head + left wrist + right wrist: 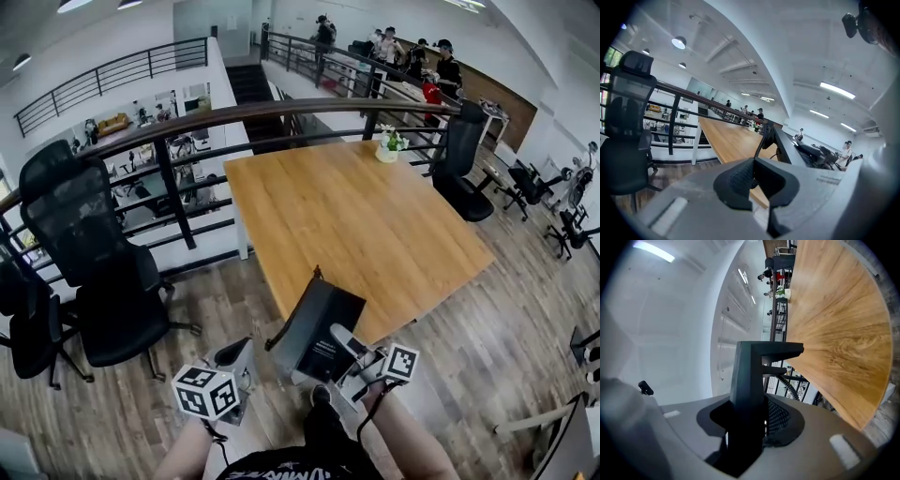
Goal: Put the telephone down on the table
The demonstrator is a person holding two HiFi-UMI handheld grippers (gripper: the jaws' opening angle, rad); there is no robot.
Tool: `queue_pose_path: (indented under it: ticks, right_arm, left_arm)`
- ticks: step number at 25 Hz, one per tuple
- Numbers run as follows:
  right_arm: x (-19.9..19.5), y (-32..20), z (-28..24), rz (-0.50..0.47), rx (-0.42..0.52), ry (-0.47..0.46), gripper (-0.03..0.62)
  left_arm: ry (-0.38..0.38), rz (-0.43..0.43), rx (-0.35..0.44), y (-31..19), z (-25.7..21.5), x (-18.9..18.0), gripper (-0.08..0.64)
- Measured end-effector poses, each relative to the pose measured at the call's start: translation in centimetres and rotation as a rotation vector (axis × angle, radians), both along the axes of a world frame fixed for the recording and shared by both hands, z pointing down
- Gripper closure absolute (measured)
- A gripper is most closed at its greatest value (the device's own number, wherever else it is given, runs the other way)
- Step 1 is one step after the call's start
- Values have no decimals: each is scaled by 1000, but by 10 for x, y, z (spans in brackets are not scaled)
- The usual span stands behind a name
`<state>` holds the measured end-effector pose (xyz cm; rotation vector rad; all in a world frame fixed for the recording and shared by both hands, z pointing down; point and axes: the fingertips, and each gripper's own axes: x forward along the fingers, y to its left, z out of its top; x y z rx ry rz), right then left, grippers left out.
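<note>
The wooden counter [375, 216] stands by a dark railing [234, 114] on a plank floor [487, 356]. A potted plant [387, 145] sits on its 12 o'clock edge, and black chairs [94, 253] stand at 9 o'clock. The black telephone [319, 330] is in the air at the counter's 6 o'clock edge, not resting on it. The right gripper [349, 349] has its fingers partly apart and clamped on the telephone's body. The left gripper [239, 361] has its fingers closed on the coiled cord [761, 143].

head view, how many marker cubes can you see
2: one cube at bottom left, the other just right of the telephone. None look hidden.
</note>
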<state>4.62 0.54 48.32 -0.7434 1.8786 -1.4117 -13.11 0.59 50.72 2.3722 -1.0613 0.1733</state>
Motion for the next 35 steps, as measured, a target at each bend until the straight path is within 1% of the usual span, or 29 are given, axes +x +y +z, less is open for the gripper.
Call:
queue_pose_path:
  ticks: [5,10,15,18,23,27,31,35]
  right_arm:
    - [38,-65,-6,-57,8,-5,431]
    - [78,-127,-7,-125,9,45,431]
    - [110,-169,-16,-179,14,30,431]
    - [125,-198,-11,-205,8,50,431]
    - [127,-235,0,-247,-11,53,431]
    - [125,-267,10,-271,-15,52,431]
    - [115,-301,9,-277,-24,64,431]
    - [110,-328,18,-286,-44,80,431]
  left_arm:
    - [-13,-47,7,-57,-9,39,558]
    - [-27,-98,13,-111,-15,79,557]
    - [-38,-146,28,-146,-27,106,558]
    - [-53,-189,38,-167,-30,115,558]
    - [-86,-251,57,-190,-34,113,558]
    - [-105,-280,51,-213,-29,112,558]
    - [-111,-292,43,-242,-34,105,558]
    - [-101,-276,36,-273,-31,106,557]
